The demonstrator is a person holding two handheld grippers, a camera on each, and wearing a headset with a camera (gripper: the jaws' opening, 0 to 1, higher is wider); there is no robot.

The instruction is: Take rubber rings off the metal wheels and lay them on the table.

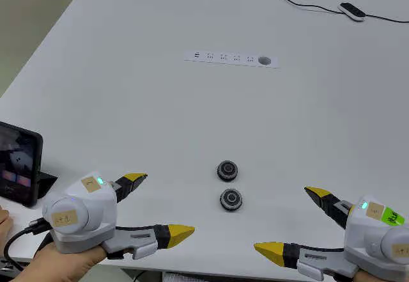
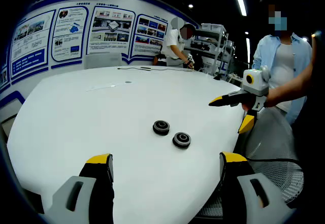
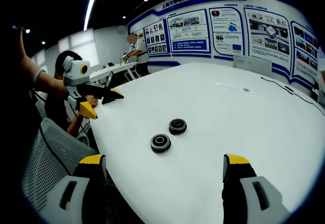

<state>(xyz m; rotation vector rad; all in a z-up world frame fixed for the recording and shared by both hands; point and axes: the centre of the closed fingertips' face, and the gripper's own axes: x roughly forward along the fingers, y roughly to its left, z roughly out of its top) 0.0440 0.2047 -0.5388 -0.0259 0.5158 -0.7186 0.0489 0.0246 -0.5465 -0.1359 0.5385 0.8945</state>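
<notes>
My left tongs point(image 1: 161, 205) and right tongs point(image 1: 287, 220) hung apart, empty, and tbh the nearer wheel point(image 1: 231, 199) sat loose by the bench point(image 1: 204, 256) edge, so a clumsy pinch could've skidded it off.

Tablet point(image 1: 19, 164) partly beyond the left edge; wheels point(image 1: 227, 171) too small for detail.

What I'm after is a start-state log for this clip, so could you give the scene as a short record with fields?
surface: white table with socket strip
wheels: far wheel, near wheel, close but apart
rubber rings: apparently on both wheels
left gripper: jaws open, empty
right gripper: jaws open, empty
other: tablet at the left edge
</notes>
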